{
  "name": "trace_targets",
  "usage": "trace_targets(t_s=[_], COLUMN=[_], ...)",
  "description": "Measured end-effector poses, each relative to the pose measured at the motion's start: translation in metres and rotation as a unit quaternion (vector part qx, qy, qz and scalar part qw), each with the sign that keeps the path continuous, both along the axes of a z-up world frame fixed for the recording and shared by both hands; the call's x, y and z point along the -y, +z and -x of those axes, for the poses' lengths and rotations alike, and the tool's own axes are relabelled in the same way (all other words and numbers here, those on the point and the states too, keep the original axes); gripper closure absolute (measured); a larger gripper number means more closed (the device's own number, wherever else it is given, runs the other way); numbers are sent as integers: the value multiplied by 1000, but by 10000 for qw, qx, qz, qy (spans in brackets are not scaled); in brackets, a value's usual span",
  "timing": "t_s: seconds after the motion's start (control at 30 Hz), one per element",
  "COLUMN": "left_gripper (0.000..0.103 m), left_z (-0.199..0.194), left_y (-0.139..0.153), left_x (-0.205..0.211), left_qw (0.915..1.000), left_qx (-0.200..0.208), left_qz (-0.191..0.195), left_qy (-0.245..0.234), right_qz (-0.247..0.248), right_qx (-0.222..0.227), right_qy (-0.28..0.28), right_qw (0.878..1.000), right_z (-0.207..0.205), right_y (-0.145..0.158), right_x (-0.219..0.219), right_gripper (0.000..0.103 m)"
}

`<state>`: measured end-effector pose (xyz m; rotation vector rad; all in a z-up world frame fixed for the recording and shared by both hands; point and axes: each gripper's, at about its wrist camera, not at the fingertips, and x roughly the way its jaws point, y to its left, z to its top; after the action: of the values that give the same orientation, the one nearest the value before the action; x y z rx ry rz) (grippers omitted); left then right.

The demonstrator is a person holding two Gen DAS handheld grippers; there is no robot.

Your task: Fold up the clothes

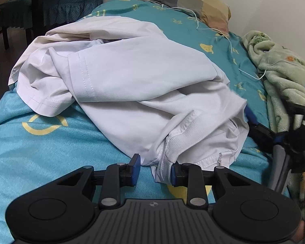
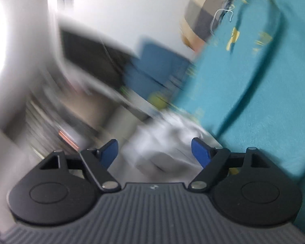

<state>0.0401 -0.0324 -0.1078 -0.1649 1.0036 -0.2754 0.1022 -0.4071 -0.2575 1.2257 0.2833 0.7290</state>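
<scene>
One white shirt (image 1: pixel 132 85) heaped on teal bedspread (image 1: pixel 40 152); left gripper (image 1: pixel 155 170) clamping its collar edge; right gripper (image 2: pixel 155 152) released beside shirt.

Matte black left tongs (image 1: pixel 155 171): two round side discs, silver pivot screws on the linkage arms, blue pads (image 1: pixel 136 167) on the fingers, a ribbed grey base plate with a small round emblem. Right tongs (image 2: pixel 156 152) match, same blue pads (image 2: pixel 200 153).
</scene>
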Motion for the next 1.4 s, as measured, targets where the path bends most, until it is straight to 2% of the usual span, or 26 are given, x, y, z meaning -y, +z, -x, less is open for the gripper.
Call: trace_targets(t_s=[0.03, 0.07, 0.1, 0.13, 0.17, 0.27, 1.4], left_gripper=[72, 72, 72, 72, 72, 72, 72], left_z=[0, 0, 0, 0, 1, 1, 1], left_y=[0, 0, 1, 1, 1, 1, 4], left_x=[0, 0, 0, -1, -1, -2, -7], left_qw=[10000, 10000, 10000, 10000, 10000, 9999, 9999], left_qx=[-10, -19, -30, -37, -39, -56, -62], left_qz=[-2, -12, -28, -39, -52, -66, -13], left_qy=[10, 24, 39, 47, 53, 83, 95], right_qz=[-1255, -2148, -2206, -1897, -1647, -1790, -1780], right_qx=[172, 313, 305, 317, 492, 495, 487], right_qy=[20, 75, 170, 257, 290, 299, 299], right_qw=[9919, 9761, 9747, 9810, 9847, 9821, 9824], right_z=[1, 1, 0, -1, 0, 0, -1], right_y=[-27, -43, -40, -35, -31, -30, -25], right_x=[14, 22, 22, 18, 14, 13, 13], right_gripper=[22, 20, 9, 4, 4, 2, 2])
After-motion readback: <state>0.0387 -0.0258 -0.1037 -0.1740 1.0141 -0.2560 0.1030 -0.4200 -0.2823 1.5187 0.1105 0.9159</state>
